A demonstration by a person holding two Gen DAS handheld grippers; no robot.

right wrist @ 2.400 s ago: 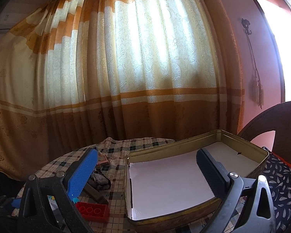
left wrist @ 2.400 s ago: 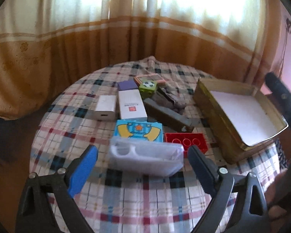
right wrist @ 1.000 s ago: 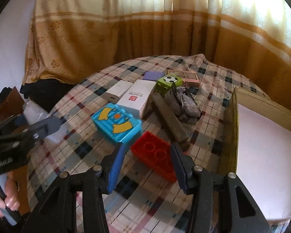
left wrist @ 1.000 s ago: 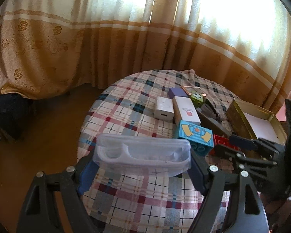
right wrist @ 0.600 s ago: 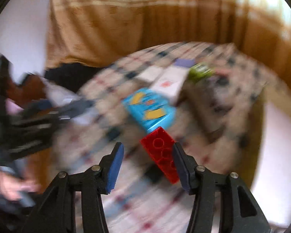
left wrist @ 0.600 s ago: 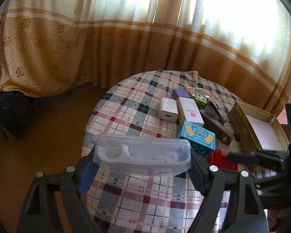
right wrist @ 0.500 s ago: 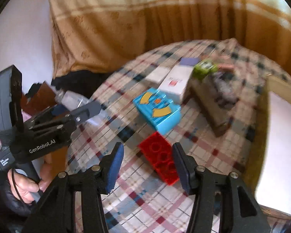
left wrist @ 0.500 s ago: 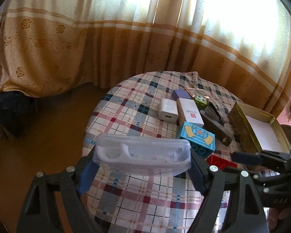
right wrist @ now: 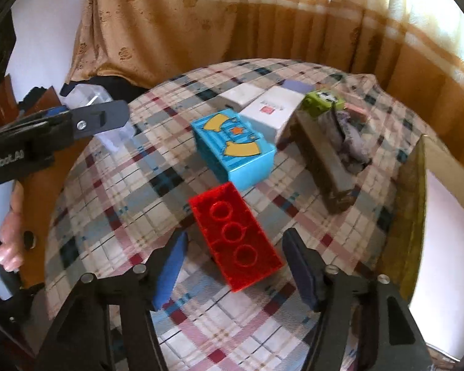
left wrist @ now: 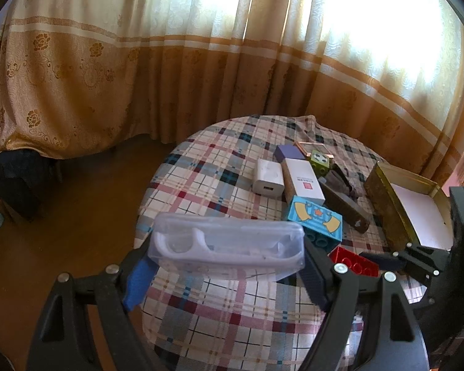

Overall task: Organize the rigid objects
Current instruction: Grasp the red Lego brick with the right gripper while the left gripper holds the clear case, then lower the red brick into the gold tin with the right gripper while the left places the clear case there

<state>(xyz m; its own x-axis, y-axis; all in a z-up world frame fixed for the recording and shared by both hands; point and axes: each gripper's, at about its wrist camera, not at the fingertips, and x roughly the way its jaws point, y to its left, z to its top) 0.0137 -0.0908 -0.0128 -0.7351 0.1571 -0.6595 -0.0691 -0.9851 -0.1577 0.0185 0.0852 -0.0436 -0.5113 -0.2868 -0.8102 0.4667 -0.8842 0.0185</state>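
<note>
brick [right wrist: 235, 236] on table [right wrist: 114, 204], before block [right wrist: 233, 150]; tin [left wrist: 408, 207] right.

Cream and tan curtains [left wrist: 201, 61] with a floral pattern and pale horizontal bands hang in folds across the far side of the room, reaching down to the brown floor [left wrist: 86, 204]. Daylight glows through their upper part, brightest at the right. A round table under a plaid tablecloth [left wrist: 207, 185] stands in front of them. In the right wrist view a white wall [right wrist: 43, 24] shows left of the curtains, and something dark lies at their foot.
</note>
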